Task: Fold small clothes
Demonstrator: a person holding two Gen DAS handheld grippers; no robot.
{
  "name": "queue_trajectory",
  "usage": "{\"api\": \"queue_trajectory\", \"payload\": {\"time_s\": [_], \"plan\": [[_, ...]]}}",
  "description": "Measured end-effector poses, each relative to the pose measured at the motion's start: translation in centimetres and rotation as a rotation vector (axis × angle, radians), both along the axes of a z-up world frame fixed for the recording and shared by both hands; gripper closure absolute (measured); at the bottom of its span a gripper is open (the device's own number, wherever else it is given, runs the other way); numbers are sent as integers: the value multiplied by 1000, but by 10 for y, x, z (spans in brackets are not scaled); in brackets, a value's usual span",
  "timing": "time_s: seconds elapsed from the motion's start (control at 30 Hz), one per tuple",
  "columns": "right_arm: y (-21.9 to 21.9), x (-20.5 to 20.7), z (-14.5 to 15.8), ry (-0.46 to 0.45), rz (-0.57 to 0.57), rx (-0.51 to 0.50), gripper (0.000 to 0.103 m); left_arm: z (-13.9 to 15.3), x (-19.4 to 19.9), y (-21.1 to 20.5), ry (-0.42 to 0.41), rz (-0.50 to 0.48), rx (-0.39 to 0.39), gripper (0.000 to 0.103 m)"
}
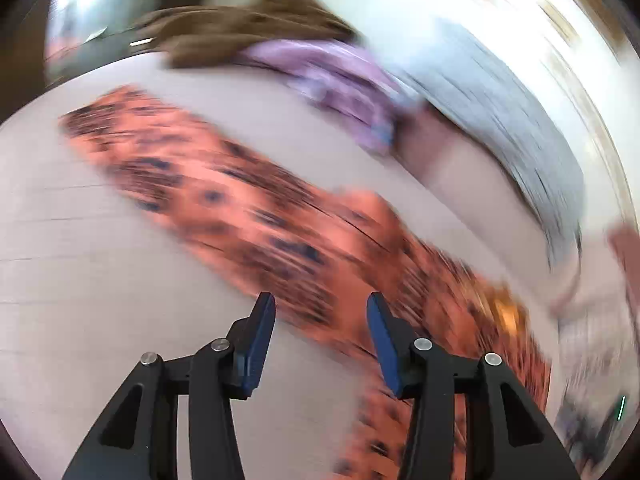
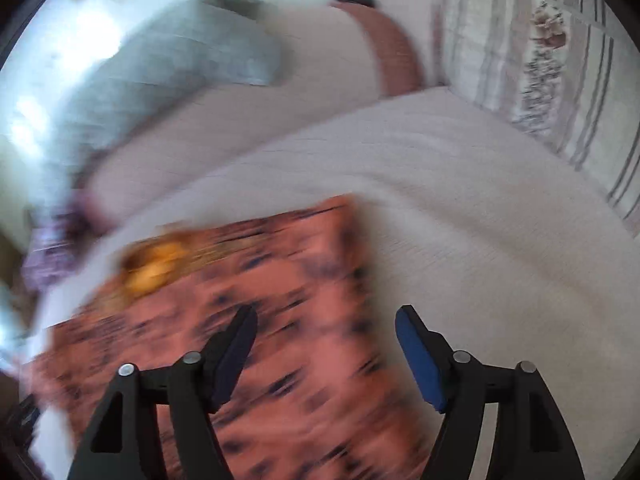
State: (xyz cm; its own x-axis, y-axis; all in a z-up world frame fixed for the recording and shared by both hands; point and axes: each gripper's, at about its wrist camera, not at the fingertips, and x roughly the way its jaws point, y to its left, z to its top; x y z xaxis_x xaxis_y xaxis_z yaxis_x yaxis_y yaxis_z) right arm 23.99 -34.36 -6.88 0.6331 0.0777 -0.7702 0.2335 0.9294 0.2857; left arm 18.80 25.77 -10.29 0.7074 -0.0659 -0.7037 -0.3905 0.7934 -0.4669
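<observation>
Both views blurred.

Orange garment (image 1: 256, 208) with dark spots lies flat on the pale bedcover (image 1: 80, 240). In the left wrist view it runs as a long strip from upper left to lower right, passing under and beyond the gripper. A yellow patch (image 1: 508, 316) shows near its right end.

Left gripper (image 1: 321, 304): jaws apart, nothing between the blue pads (image 1: 256, 344); cloth seen only past them, no pinch visible. Released.

Right gripper (image 2: 326, 318): jaws wide, nothing gripped. Its left finger stands over the orange garment (image 2: 280, 320); its right finger (image 2: 420, 356) over bare bedcover (image 2: 460, 200), just past the garment's right edge. Whether the tips touch the cloth, cannot tell.

Other clothes at the far side of the bed, left wrist view: brown piece (image 1: 248, 28), purple piece (image 1: 340, 84) beside it, grey piece (image 1: 504, 128) to the right. Grey piece (image 2: 168, 68) also shows in the right wrist view, upper left. Striped pillow (image 2: 540, 80) upper right.
</observation>
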Motion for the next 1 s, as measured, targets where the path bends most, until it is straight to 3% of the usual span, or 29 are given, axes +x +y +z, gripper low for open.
{"api": "queue_trajectory", "payload": {"time_s": [0.07,0.13,0.27,0.33,0.43,0.47,0.53,0.57,0.63,0.73,0.8,0.87,0.93,1.0], "plan": [[30,-27,0,-22,135,5,18,-10,-4,46,5,114,-95,55],[66,-54,-10,-22,249,-55,18,-23,-5,89,10,221,-208,55],[92,-80,-52,59,322,-129,17,-44,3,148,6,346,-337,55],[96,-89,-55,18,317,-172,17,-48,8,163,-12,367,-368,55],[98,-94,-57,27,314,-164,15,-49,18,170,-10,373,-350,56],[96,-93,-58,27,315,-164,14,-49,20,170,3,378,-334,67],[97,-92,-59,27,316,-168,14,-47,25,171,90,388,-247,99],[98,-89,-60,27,315,-172,14,-47,26,170,101,382,-234,99],[103,-82,-59,28,313,-180,14,-31,29,159,118,365,-133,99],[103,-83,-59,23,312,-174,14,28,36,102,8,247,103,99],[101,-84,-60,21,312,-167,14,78,36,33,-120,106,254,99],[101,-85,-61,18,311,-163,13,112,35,-44,-226,-65,356,99],[99,-86,-61,13,309,-152,13,130,31,-127,-298,-256,438,99],[98,-86,-60,10,307,-142,13,122,23,-207,-315,-441,467,97]]}}
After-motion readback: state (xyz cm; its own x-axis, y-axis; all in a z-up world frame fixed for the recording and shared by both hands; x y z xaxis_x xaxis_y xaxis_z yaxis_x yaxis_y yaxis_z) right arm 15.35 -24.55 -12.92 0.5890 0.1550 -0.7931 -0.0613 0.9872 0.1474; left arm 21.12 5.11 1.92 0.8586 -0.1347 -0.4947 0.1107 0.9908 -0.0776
